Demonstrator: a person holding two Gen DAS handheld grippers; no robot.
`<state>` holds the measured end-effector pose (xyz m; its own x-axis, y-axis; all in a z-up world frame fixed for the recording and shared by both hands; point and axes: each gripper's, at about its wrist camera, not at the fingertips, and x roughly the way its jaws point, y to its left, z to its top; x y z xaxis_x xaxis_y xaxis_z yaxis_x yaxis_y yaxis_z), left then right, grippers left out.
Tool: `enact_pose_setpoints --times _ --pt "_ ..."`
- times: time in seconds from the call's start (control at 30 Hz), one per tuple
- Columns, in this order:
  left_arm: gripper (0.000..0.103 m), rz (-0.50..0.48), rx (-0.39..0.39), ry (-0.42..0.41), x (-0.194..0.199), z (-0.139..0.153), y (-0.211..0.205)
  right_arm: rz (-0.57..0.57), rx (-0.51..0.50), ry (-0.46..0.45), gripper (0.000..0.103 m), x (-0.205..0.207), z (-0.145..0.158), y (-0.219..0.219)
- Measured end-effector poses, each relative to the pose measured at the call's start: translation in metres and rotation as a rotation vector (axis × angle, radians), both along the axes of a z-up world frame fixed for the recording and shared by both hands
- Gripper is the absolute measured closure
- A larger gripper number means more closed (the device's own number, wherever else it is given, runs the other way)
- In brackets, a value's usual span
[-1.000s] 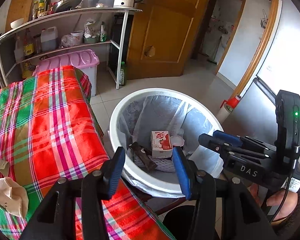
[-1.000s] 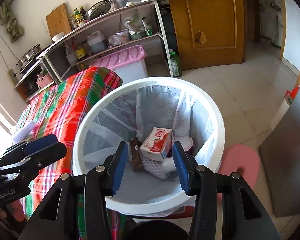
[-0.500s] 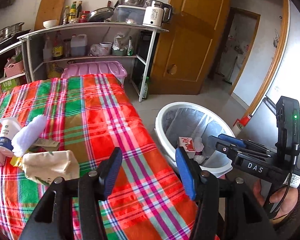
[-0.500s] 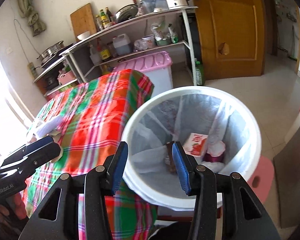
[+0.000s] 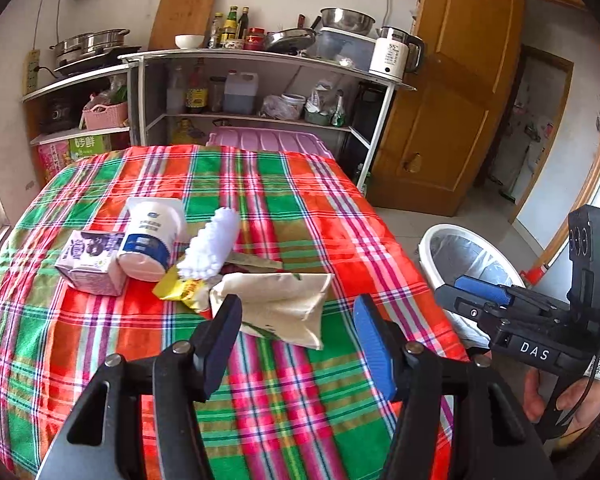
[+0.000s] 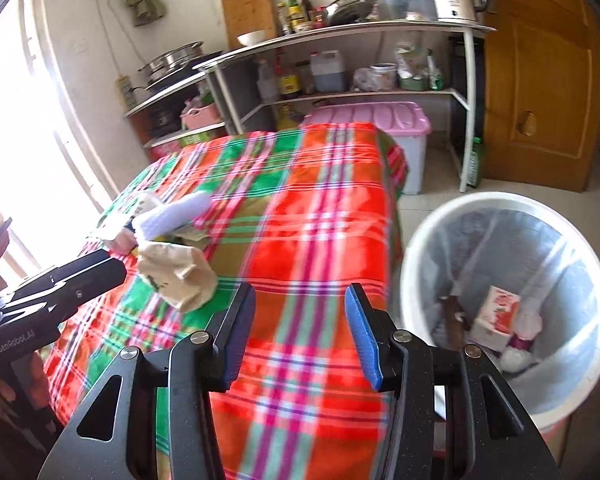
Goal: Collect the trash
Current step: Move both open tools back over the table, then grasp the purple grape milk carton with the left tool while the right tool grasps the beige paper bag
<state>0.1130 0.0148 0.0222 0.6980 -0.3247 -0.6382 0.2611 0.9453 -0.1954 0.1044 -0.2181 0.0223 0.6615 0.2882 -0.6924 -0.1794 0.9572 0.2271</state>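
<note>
Lying clustered on the plaid-covered counter point(image 5: 300, 208), the trash point(image 5: 204, 264) awaited pickup; the left hand-held gripper point(image 5: 296, 340), its jaws just widened and empty, faced the crumpled paper bag point(image 5: 284, 300), the right hand-held gripper point(image 6: 300, 336) spread empty near the lined bin point(image 6: 572, 248).

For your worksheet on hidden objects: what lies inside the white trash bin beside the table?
Inside the white trash bin, on its liner, lie a red-and-white carton, a dark brown wrapper and some pale scraps. Anything beneath them is covered.

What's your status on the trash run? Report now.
Left gripper just opening, empty; right gripper open, empty. Crumpled paper bag nearest on the table. White bin alongside. Path clear.
</note>
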Motion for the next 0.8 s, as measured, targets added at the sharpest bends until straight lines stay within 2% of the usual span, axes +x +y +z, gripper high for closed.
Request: enact_pose_setpoints --times 0.17,0.33,0.57,0.8 --pt "0.037 0.085 0.008 0.011 0.004 -0.006 0.04 0.093 -0.008 -0.008 0.054 0.013 -0.001 0.039" --pt "0.036 0.15 -0.017 0.034 0.013 -0.011 0.078 0.165 -0.01 -0.008 0.048 0.028 -0.005 0.067" --pt "0.035 0.186 -0.013 0.051 0.027 -0.019 0.104 0.231 -0.043 -0.021 0.046 0.045 -0.01 0.094" --pt "0.033 0.236 -0.008 0.08 0.045 -0.025 0.13 0.278 -0.015 0.01 0.046 0.065 -0.021 0.107"
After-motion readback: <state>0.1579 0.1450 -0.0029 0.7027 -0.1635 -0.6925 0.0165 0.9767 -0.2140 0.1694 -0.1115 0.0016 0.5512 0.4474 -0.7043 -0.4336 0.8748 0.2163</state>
